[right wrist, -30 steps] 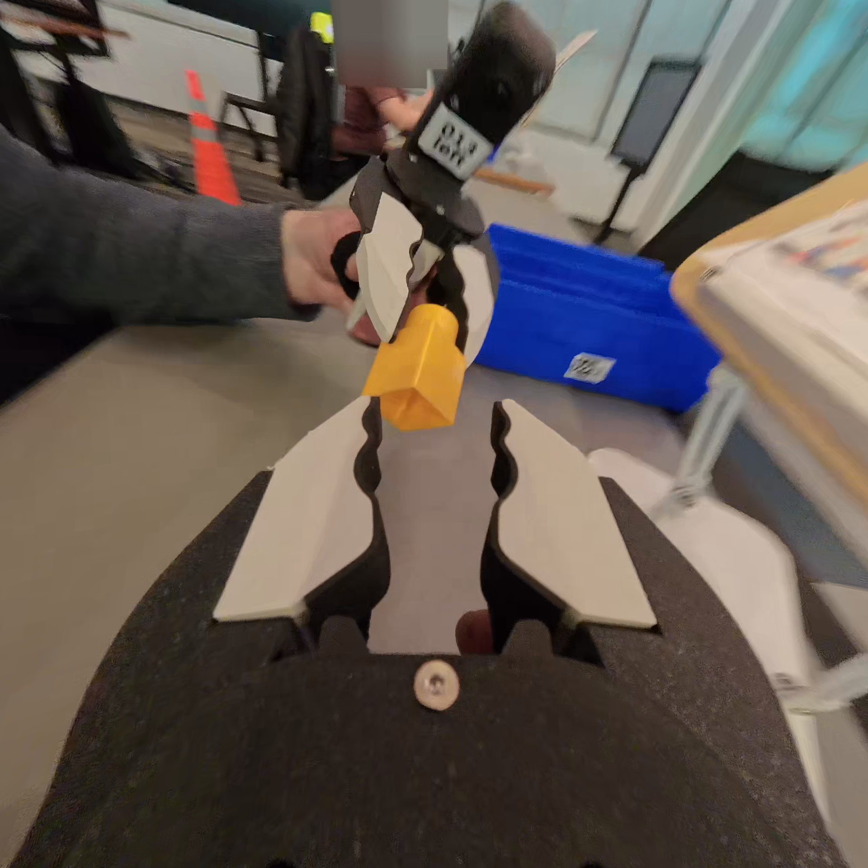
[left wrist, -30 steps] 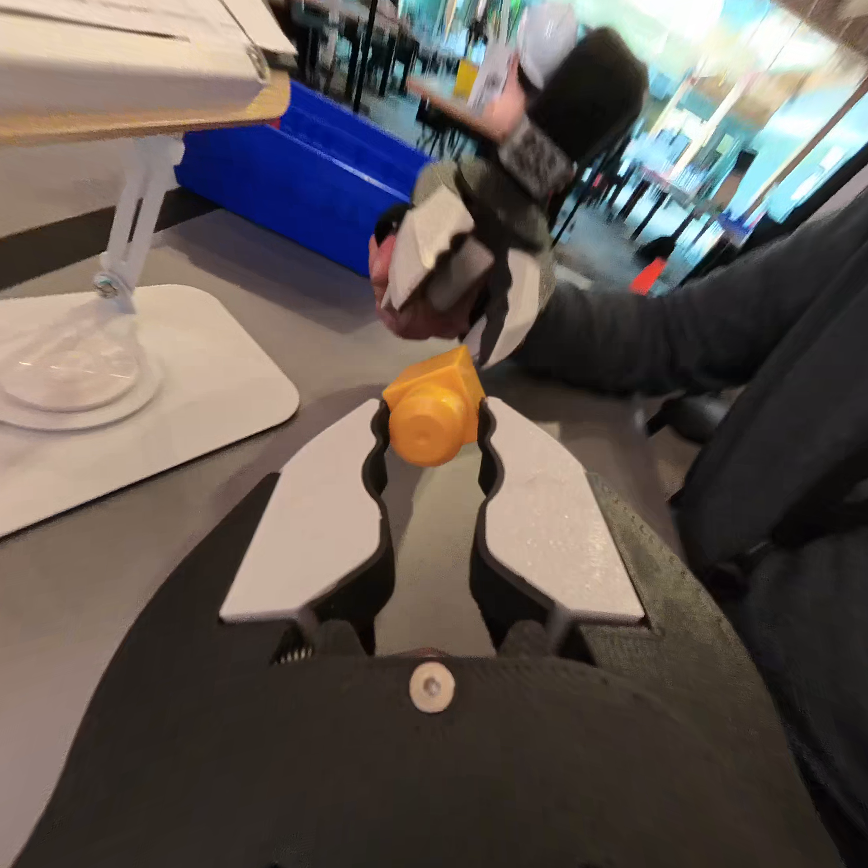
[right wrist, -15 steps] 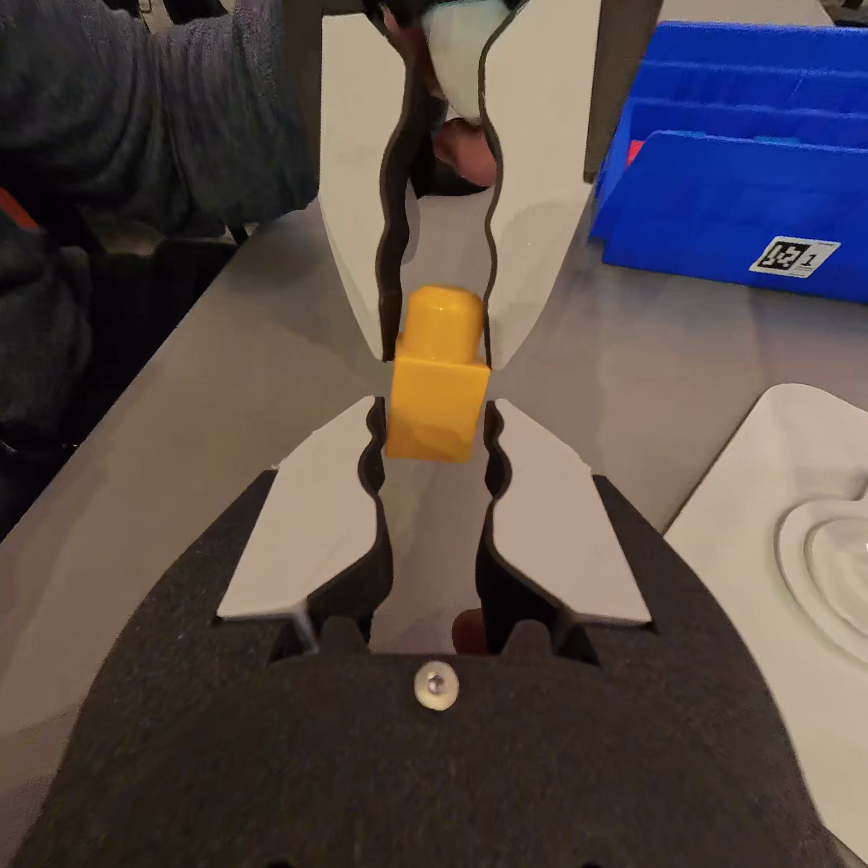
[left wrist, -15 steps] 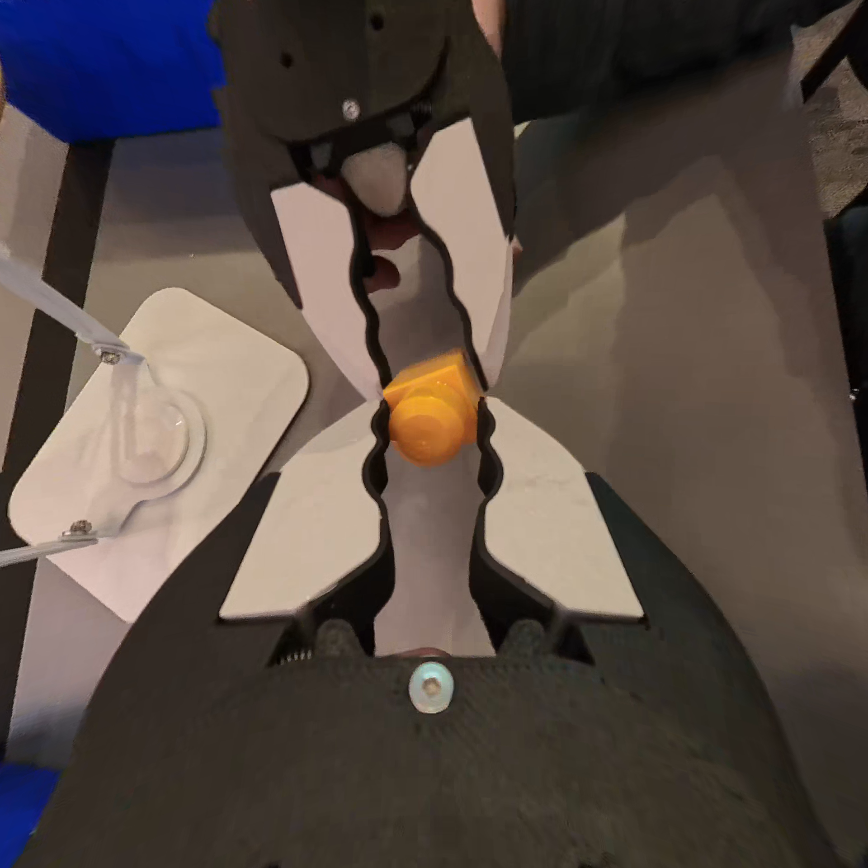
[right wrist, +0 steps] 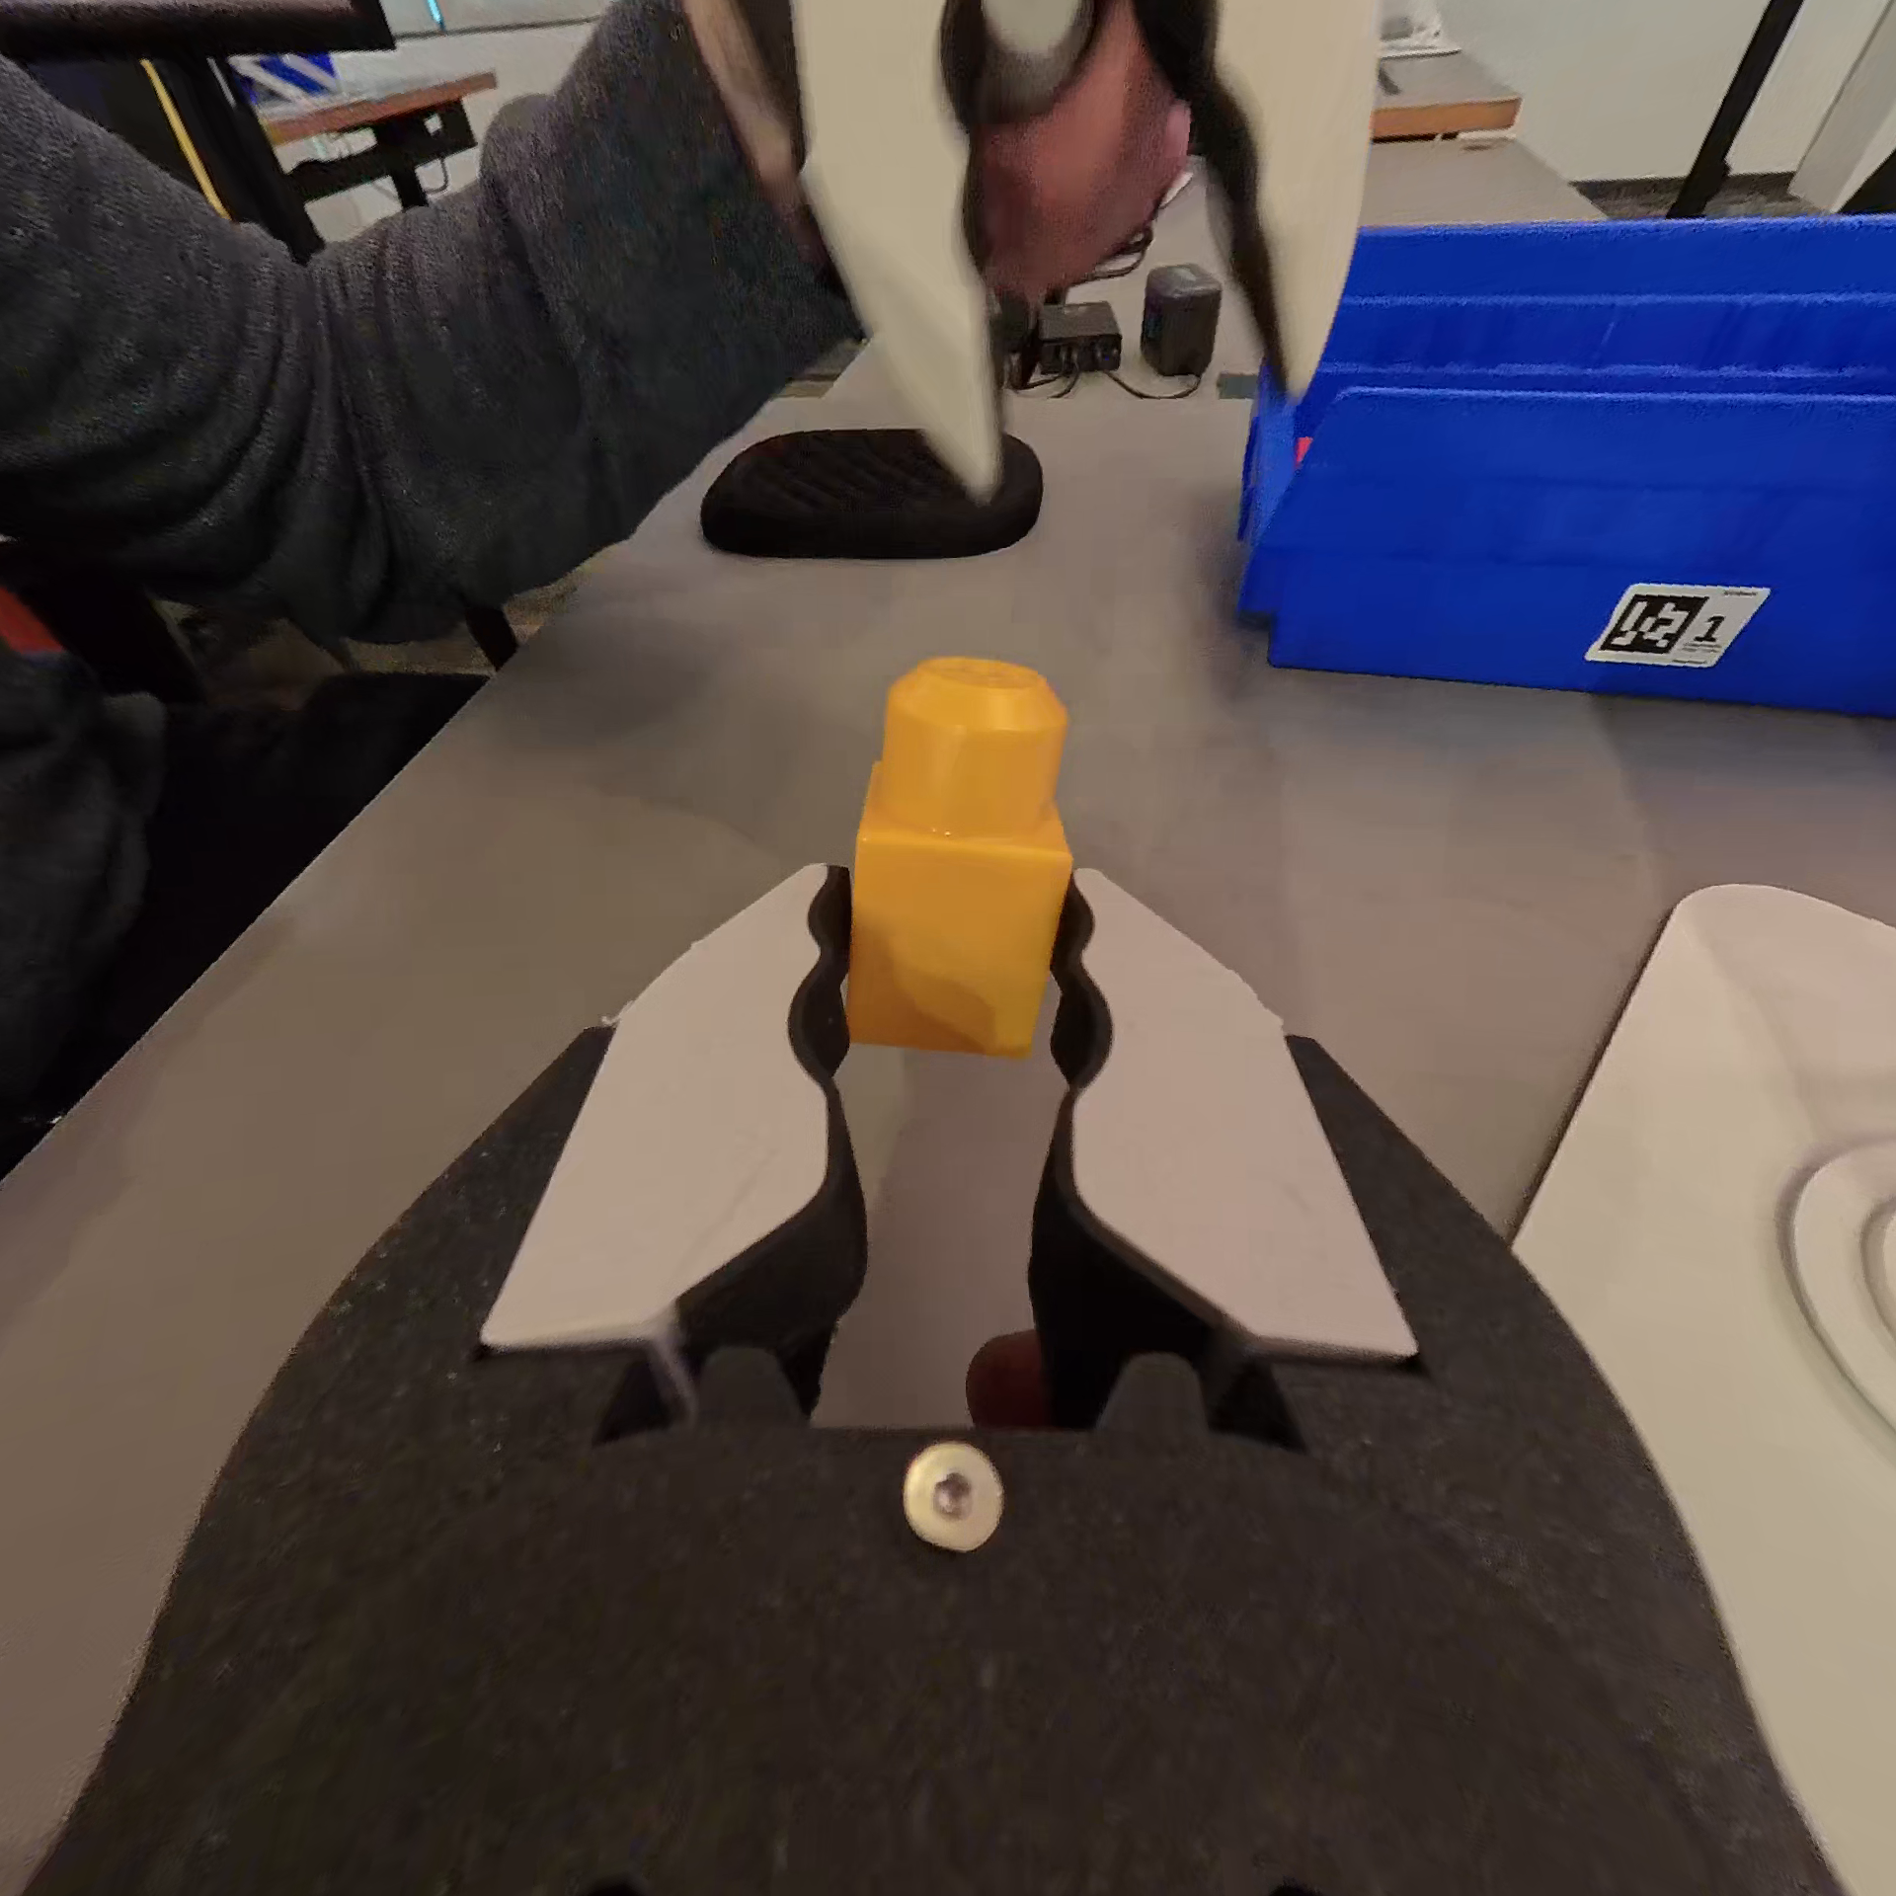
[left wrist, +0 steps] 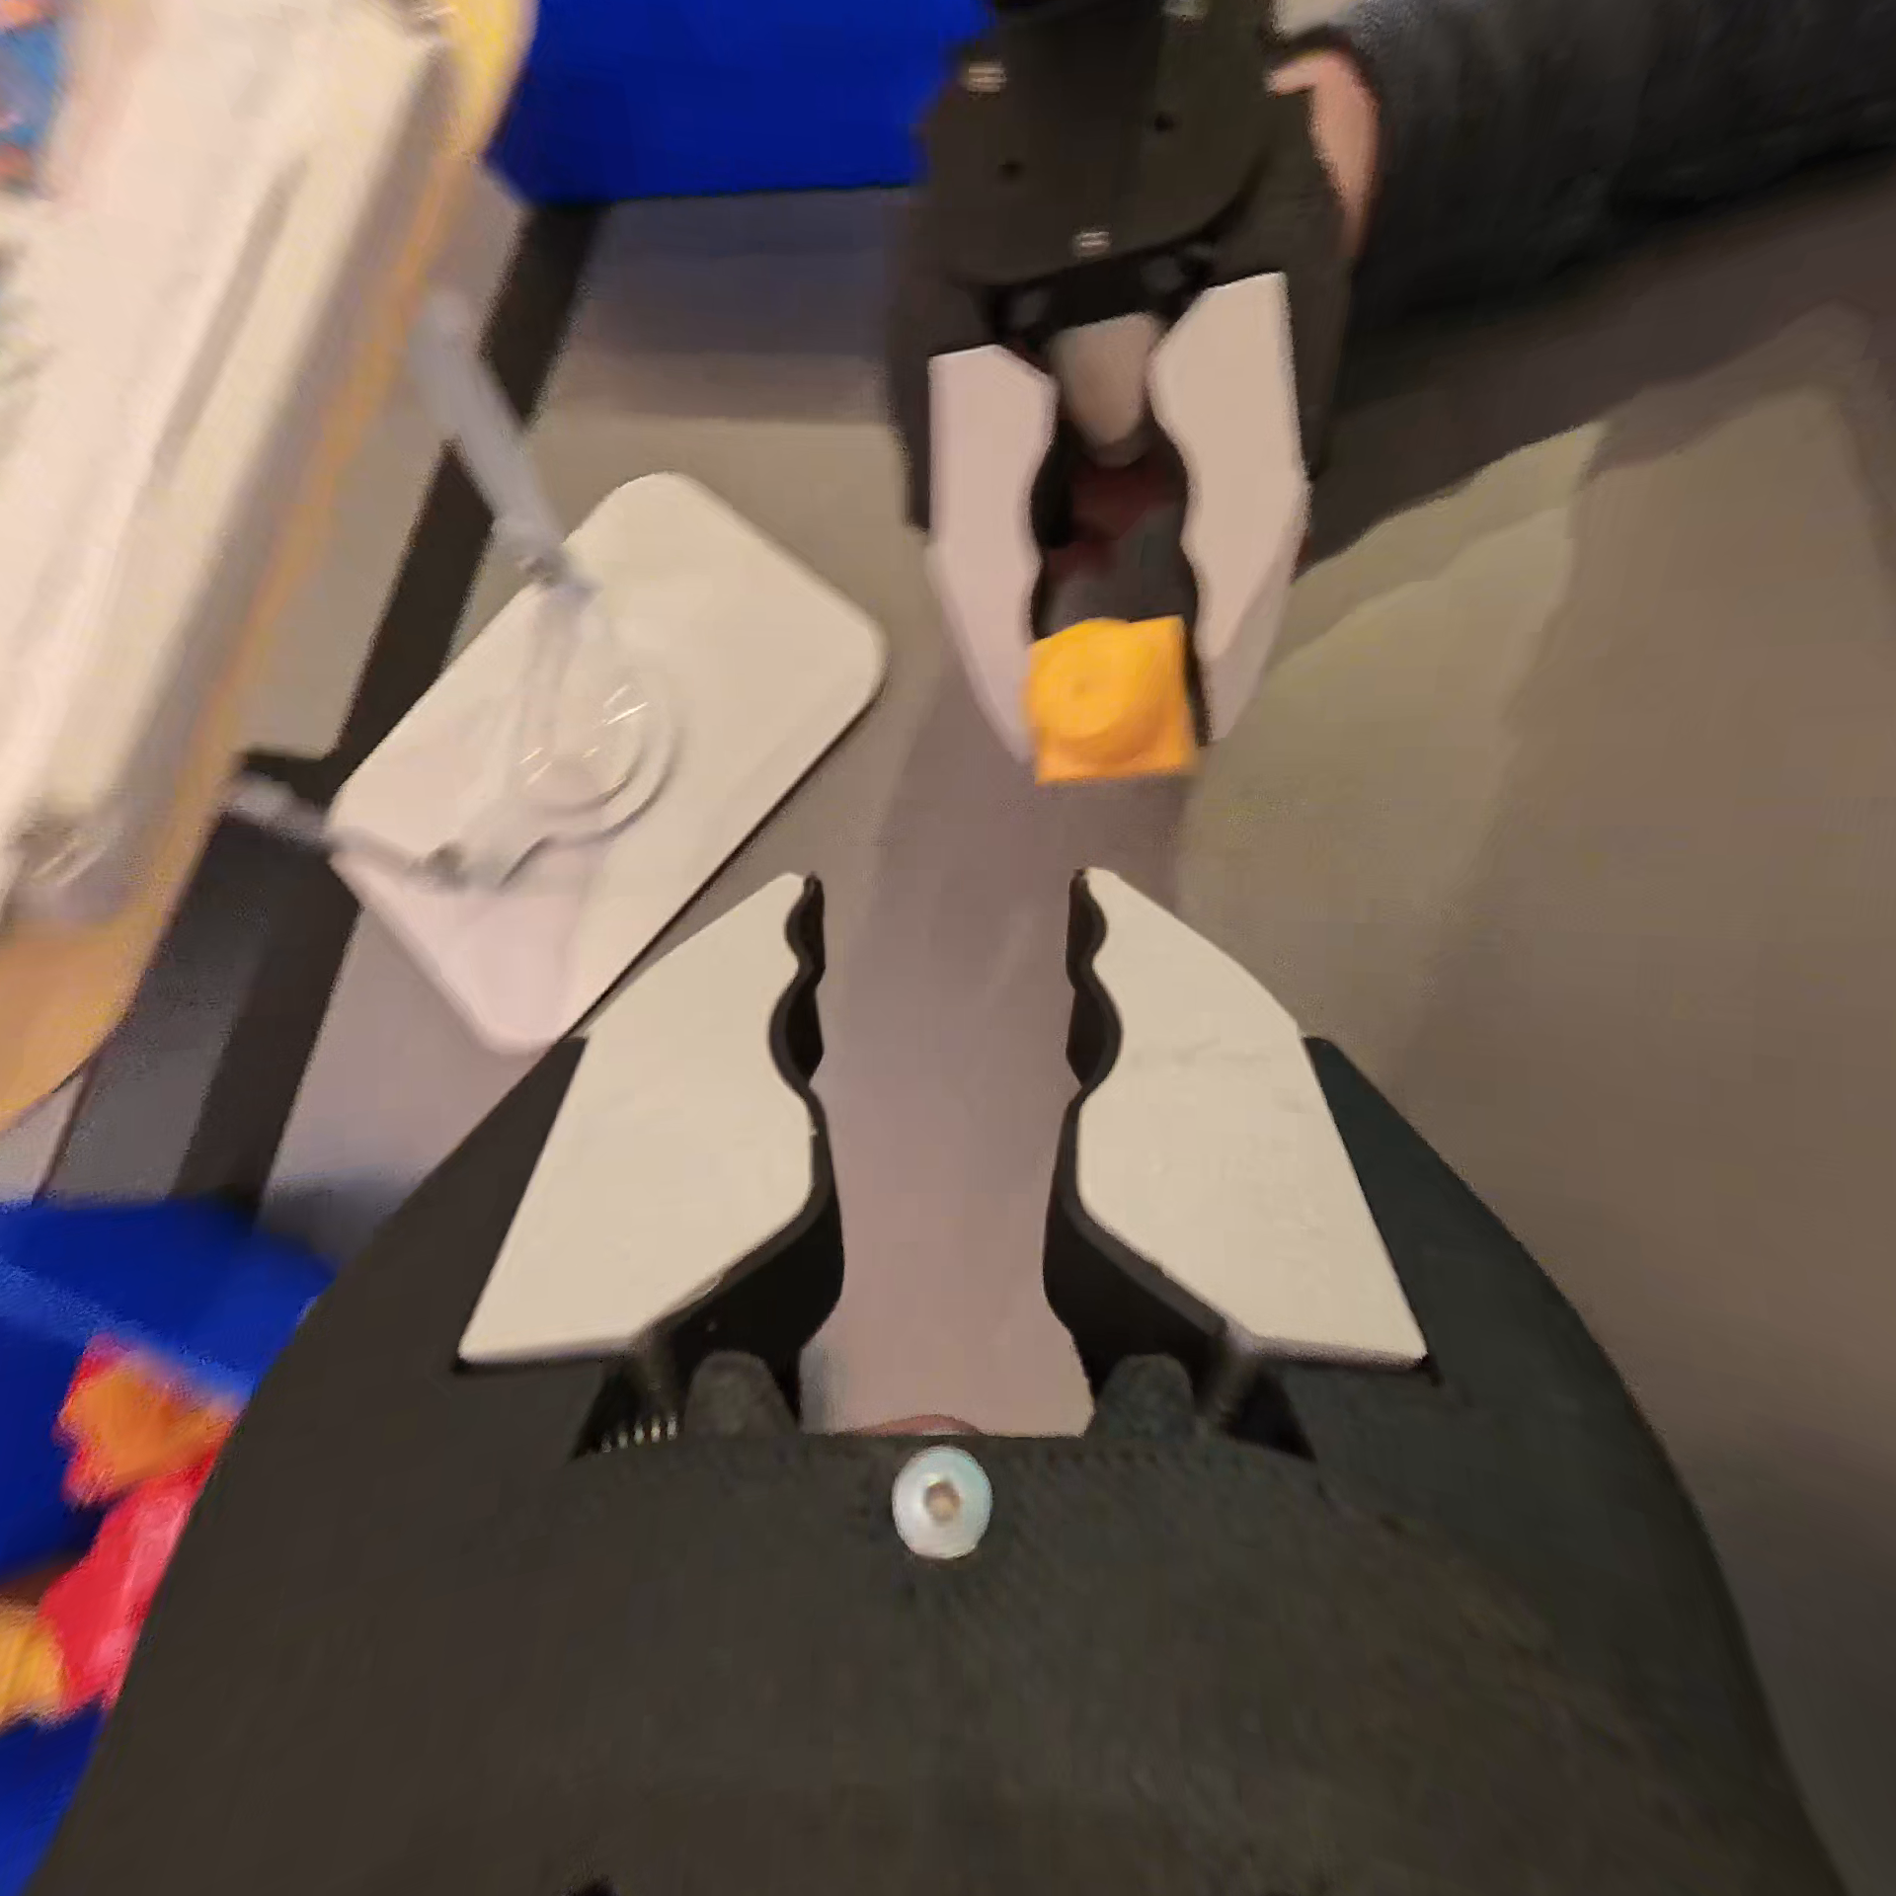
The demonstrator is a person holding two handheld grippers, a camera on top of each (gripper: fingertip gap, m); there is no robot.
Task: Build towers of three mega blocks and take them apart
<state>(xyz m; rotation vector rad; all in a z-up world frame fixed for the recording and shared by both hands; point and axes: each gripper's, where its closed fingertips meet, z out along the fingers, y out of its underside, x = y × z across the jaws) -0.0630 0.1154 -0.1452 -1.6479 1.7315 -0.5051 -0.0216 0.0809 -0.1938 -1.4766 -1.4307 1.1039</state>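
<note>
One orange mega block (right wrist: 959, 923) stands upright, stud up, between the fingertips of my right gripper (right wrist: 959, 893), which is shut on its lower body. I cannot tell whether the block touches the grey table (right wrist: 513, 923). In the left wrist view the block (left wrist: 1113, 703) shows from above in the right gripper (left wrist: 1113, 718). My left gripper (left wrist: 944, 903) is open and empty, set back from the block. It appears blurred at the top of the right wrist view (right wrist: 1129, 410), above and beyond the block.
A blue bin (right wrist: 1580, 492) stands at the right rear. A white stand base (left wrist: 616, 739) lies beside the grippers, also at the right edge of the right wrist view (right wrist: 1744, 1180). Another blue bin (left wrist: 154, 1334) holds coloured blocks (left wrist: 113, 1539). A black pad (right wrist: 872, 492) lies farther back. The grippers' ends are close to 8 centimeters from one another.
The left gripper let go of the orange block's stud, opened and drew back. The right gripper closed on the block's body and now holds it alone.
</note>
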